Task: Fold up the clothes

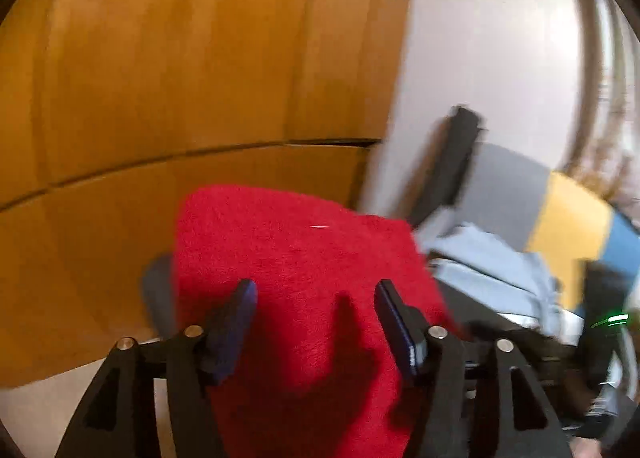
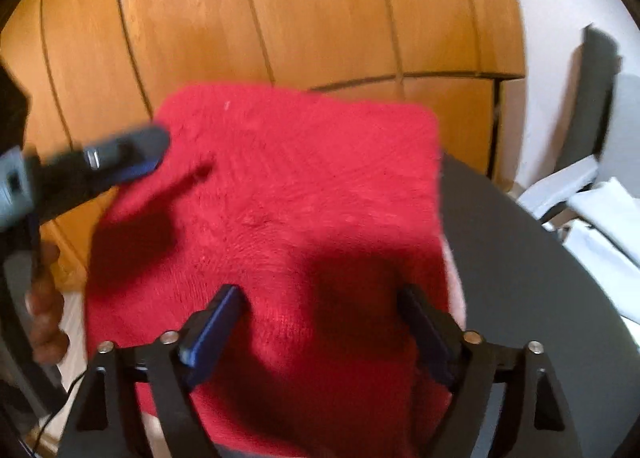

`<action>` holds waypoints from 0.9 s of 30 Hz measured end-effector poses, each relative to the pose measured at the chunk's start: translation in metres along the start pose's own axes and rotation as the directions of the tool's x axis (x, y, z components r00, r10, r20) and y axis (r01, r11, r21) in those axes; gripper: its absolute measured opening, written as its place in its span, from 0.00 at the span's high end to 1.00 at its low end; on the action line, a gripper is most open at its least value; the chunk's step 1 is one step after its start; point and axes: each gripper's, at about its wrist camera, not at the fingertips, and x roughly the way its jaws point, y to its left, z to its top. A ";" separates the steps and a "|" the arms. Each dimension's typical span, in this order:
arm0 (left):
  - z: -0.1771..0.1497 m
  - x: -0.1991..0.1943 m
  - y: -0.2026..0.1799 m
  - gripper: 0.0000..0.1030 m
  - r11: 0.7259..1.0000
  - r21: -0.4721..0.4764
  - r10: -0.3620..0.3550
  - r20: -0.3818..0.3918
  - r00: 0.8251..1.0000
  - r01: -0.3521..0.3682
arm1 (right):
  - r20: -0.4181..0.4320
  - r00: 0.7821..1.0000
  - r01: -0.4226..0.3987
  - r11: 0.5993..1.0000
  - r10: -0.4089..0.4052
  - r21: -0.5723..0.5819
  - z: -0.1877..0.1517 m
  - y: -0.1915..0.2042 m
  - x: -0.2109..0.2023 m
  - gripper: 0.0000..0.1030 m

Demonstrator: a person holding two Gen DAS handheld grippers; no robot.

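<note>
- The red knitted garment [image 2: 280, 218] lies folded into a neat block on the dark round table [image 2: 540, 278], filling the middle of both views; I judge this fold is about finished.
- The right gripper [image 2: 320, 318] hangs over the near edge of the cloth at the bottom of its frame, jaws spread wide, nothing pinched.
- The left gripper [image 1: 316, 318] likewise stands open above the red cloth, tilted downward, its pads clear of the fabric.
- In the right view it enters from the left edge, a person's hand [image 2: 46, 298] wrapped round its handle.
- A pale blue garment [image 1: 500, 270] waits at the right, probably next.
- Both frames are motion-blurred.
</note>
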 end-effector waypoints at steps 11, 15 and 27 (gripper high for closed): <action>-0.033 -0.107 0.020 0.52 0.994 0.109 0.019 0.108 0.994 -0.030 | 0.153 0.960 0.237 0.972 -0.233 -0.009 0.015 0.094 -0.082 0.00; -0.047 -0.115 0.036 0.53 1.000 0.003 -0.006 0.082 0.997 0.006 | 0.203 0.948 0.254 0.967 -0.244 -0.022 0.008 0.117 -0.084 0.00; -0.064 -0.081 0.022 0.59 0.998 -0.032 -0.062 -0.025 0.998 0.061 | 0.154 0.940 0.325 0.937 -0.305 -0.128 -0.018 0.168 -0.058 0.00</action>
